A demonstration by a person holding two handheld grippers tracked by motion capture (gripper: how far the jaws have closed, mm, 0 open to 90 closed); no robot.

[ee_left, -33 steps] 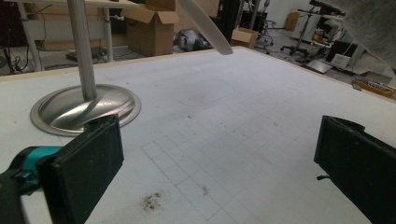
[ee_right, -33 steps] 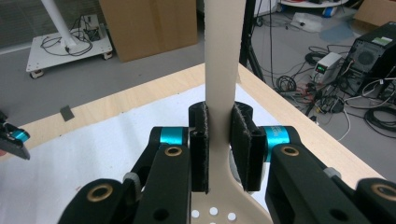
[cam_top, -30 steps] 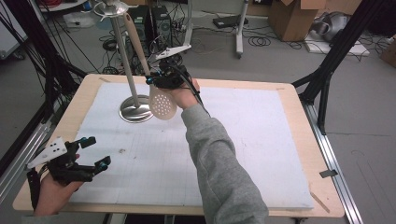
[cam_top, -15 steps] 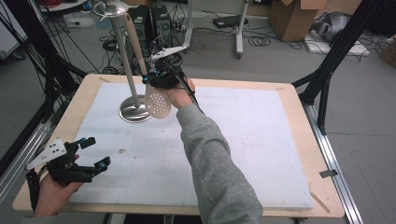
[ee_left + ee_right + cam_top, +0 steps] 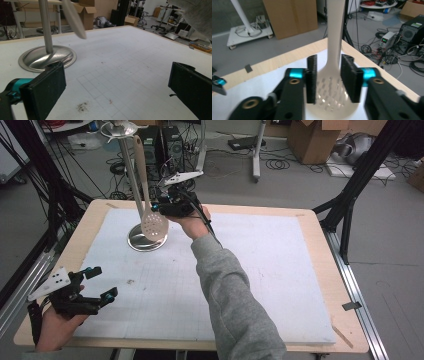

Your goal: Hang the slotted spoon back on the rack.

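A cream slotted spoon (image 5: 154, 226) hangs by its long handle from the top of a metal stand (image 5: 129, 175), whose round base (image 5: 140, 241) rests at the back left of the white mat. My right gripper (image 5: 160, 209) is level with the spoon's neck. In the right gripper view the jaws have just been opening: the spoon (image 5: 332, 92) stands between the pads of my right gripper (image 5: 329, 77), with a clear gap on the left side. My left gripper (image 5: 104, 281) rests open and empty at the mat's front left corner, and its view shows wide-apart jaws, my left gripper (image 5: 117, 87) and the stand base (image 5: 47, 58).
The white gridded mat (image 5: 260, 270) covers a wooden table (image 5: 320, 245). Dark specks (image 5: 82, 107) lie on the mat near my left gripper. Black frame posts (image 5: 350, 195) stand at the table's corners. Cardboard boxes and cables lie on the floor behind.
The spoon's head has swung left, closer to the stand's pole. My right gripper's jaws have spread apart around its neck. The left hand has stayed still.
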